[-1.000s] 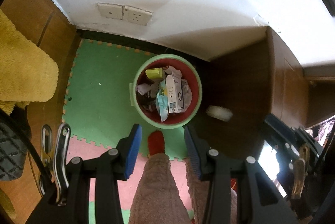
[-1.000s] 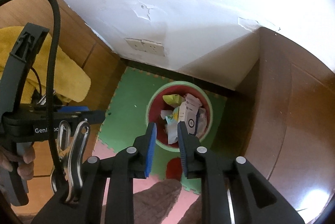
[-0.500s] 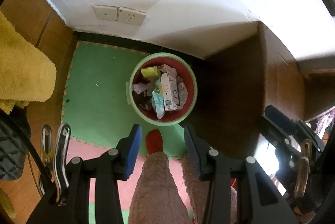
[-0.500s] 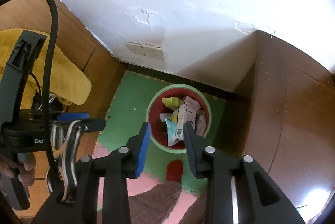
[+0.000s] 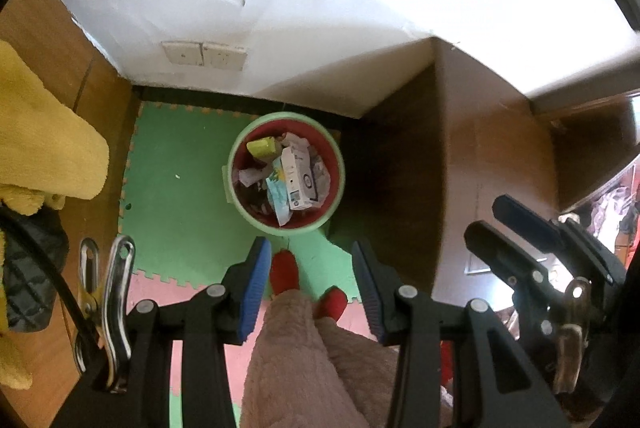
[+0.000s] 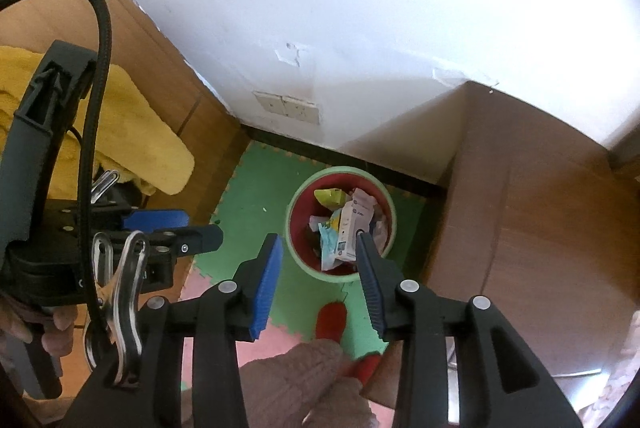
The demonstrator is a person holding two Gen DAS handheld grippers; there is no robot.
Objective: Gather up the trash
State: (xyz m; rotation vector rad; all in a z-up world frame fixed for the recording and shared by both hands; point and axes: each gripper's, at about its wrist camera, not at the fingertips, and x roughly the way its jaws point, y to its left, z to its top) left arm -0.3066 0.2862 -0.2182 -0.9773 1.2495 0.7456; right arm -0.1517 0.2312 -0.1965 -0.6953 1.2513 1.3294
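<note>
A round bin (image 5: 286,115) with a green rim and red inside stands on the floor, full of trash: a white box (image 5: 298,175), a yellow packet (image 5: 262,147) and crumpled wrappers. My left gripper (image 5: 310,248) hangs high above the floor, near the bin's front edge, open and empty. In the right wrist view the same bin (image 6: 340,169) and white box (image 6: 352,224) lie far below my right gripper (image 6: 317,240). Its jaws are opening and nothing is between them. The left gripper (image 6: 172,224) also shows at that view's left side.
The bin stands on a green foam mat (image 5: 176,187) against a white wall with sockets (image 5: 204,53). A brown cabinet (image 5: 480,167) is close on the bin's right, and a yellow towel (image 5: 40,139) lies on the left. The person's red-socked feet (image 5: 284,272) stand before the bin.
Both grippers have risen, so the bin looks smaller and farther. The right jaws have widened. A blurred white piece beside the bin a second ago is gone from view.
</note>
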